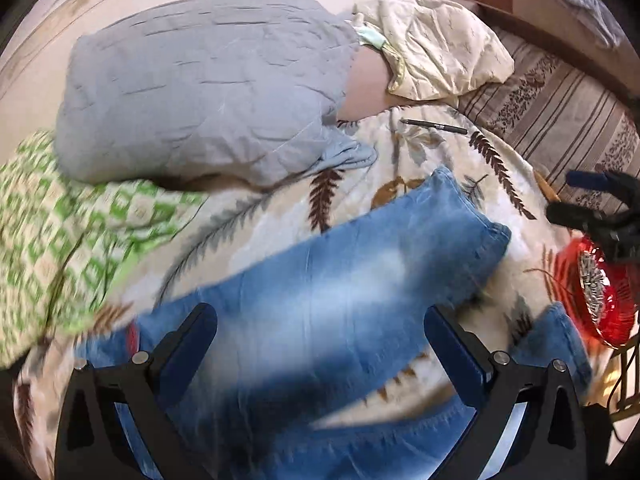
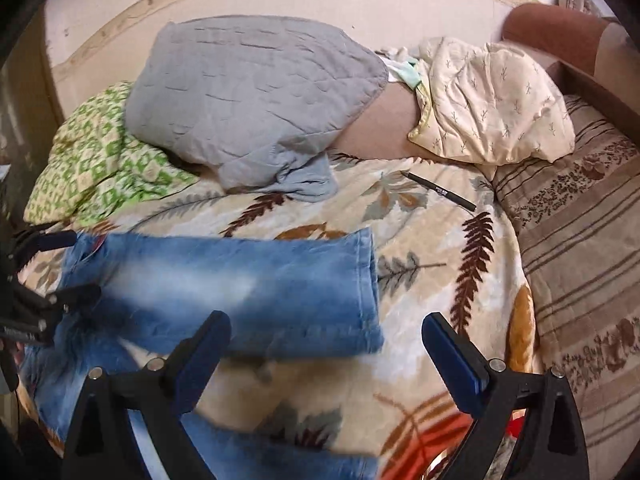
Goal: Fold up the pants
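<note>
Below, both hand-held grippers, left (image 1: 320, 328) and right (image 2: 326, 332), released; jeans (image 2: 240, 284) blurred, waistband apparently hidden.

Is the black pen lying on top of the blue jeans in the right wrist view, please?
No, the pen lies on the leaf-patterned blanket, clear of the jeans and nearer the cream pillow.

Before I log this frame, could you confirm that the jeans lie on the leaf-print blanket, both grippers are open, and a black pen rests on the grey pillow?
One detail is wrong: the black pen rests on the leaf-print blanket, not on the grey pillow, as the right wrist view shows. The jeans do lie on that blanket, and the left gripper and right gripper are both open.
</note>
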The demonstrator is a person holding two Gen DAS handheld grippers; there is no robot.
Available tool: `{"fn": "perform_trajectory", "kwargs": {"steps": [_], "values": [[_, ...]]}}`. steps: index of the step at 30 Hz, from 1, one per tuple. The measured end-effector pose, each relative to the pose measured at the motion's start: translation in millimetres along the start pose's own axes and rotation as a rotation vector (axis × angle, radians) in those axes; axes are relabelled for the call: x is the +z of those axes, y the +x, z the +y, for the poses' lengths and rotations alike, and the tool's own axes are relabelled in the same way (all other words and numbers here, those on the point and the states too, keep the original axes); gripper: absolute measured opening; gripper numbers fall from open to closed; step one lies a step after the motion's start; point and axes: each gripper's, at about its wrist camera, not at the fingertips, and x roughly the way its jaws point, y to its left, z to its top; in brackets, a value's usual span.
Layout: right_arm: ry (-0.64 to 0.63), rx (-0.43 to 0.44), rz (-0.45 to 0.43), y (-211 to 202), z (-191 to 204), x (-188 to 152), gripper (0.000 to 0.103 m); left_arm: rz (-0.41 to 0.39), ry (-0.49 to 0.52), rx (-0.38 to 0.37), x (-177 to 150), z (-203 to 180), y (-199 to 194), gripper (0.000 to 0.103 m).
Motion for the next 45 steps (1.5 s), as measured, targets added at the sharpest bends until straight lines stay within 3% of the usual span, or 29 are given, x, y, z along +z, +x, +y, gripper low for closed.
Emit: {"fn": "perform_trajectory", "kwargs": {"steps": [9, 19, 22, 23, 24, 25, 26, 28, 37, 41, 45], "values": [[0.077, -0.008, 0.129, 103, -34, 51, 0.096, 0.060, 0.156, -0.014, 46, -1, 104, 0.103], [0.066, 0.017, 0.247, 179, -42, 63, 0.081, 0.171, 0.221, -0.057, 44, 6, 162, 0.103], [0.056, 0.063, 0.293, 191, -40, 62, 0.040, 0.258, 0.198, -0.121, 42, 9, 175, 0.103], [0.035, 0.068, 0.301, 193, -39, 61, 0.025, 0.278, 0.197, -0.145, 40, 9, 178, 0.091], [0.032, 0.089, 0.307, 194, -38, 60, 0.018, 0.298, 0.202, -0.165, 37, 9, 180, 0.060], [0.025, 0.109, 0.308, 193, -38, 58, 0.016, 0.280, 0.204, -0.163, 37, 9, 177, 0.046], [0.010, 0.108, 0.298, 191, -37, 58, 0.016, 0.258, 0.189, -0.165, 40, 12, 172, 0.005], [0.006, 0.112, 0.275, 185, -36, 58, 0.015, 0.268, 0.143, -0.195, 43, 17, 169, 0.005], [-0.008, 0.117, 0.187, 138, -33, 55, 0.013, 0.188, 0.144, -0.210, 44, 11, 123, 0.004], [-0.001, 0.162, 0.122, 82, -28, 35, 0.013, 0.129, 0.153, -0.202, 32, -1, 61, 0.004], [0.007, 0.209, 0.069, 27, -21, -2, 0.013, 0.077, 0.195, -0.191, 0, -23, -8, 0.004]]}}
